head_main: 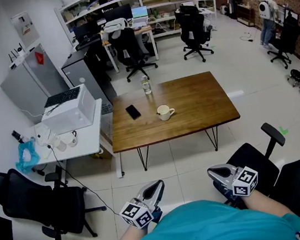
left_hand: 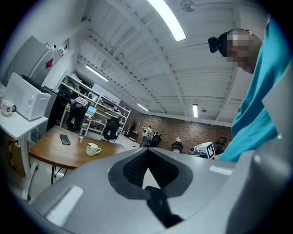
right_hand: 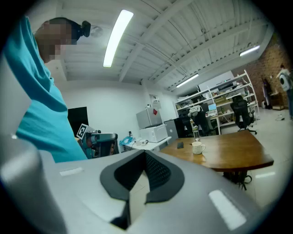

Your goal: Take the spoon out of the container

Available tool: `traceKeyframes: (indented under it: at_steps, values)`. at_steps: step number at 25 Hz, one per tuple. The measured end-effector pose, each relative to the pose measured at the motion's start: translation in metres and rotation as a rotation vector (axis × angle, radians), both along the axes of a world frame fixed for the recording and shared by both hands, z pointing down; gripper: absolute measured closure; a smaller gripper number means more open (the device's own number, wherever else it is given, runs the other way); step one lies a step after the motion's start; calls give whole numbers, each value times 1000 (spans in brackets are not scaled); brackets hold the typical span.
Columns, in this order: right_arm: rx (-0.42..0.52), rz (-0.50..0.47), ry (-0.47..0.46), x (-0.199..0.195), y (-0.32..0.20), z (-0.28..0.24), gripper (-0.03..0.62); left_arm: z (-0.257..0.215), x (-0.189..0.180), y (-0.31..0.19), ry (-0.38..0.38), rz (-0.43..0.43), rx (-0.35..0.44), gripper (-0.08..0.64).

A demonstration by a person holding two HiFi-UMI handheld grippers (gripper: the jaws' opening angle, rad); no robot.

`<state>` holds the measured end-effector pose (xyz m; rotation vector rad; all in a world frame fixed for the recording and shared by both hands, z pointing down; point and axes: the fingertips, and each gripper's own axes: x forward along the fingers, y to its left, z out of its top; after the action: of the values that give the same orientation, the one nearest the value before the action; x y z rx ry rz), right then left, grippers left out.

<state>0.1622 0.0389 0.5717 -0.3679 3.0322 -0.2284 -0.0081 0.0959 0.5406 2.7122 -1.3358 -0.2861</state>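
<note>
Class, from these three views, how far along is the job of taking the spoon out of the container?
Done: nothing. In hand: nothing; left gripper and right gripper are shut and empty near the person's body, apart from the table. Left: everything; the mug stands untouched, any spoon too small to see.

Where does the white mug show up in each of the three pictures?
Head view: white mug near the middle, on the wooden table.
Left gripper view: mug at lower left.
Right gripper view: mug right of centre.
Shared landmark: the black phone lying near it on that table.
</note>
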Motion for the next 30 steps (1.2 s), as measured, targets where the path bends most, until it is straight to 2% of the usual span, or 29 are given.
traceKeyframes:
  at_steps: [5,10,12,14,20,27,30]
  values:
    - [36,-16,-1,36,-1,-15,591,-4,47,-5,23,-2,-22,560]
    - [48,-30,8,81,-13,-15,591,-1,100,-17,-3,11,-22,560]
    - [33,-28,-3,94,-21,-9,591,2,111,-23,2,7,-36,560]
    - [19,-24,-5,94,-30,-1,591,8,108,-31,16,-5,-58,560]
    - [-7,8,13,42,-85,28,591,38,46,-88,34,8,-72,560]
    - [2,101,39,-73,-204,32,591,59,-77,-225,52,98,-53,560]
    - [-10,152,56,-115,-252,38,591,65,-122,-286,27,158,-52,560]
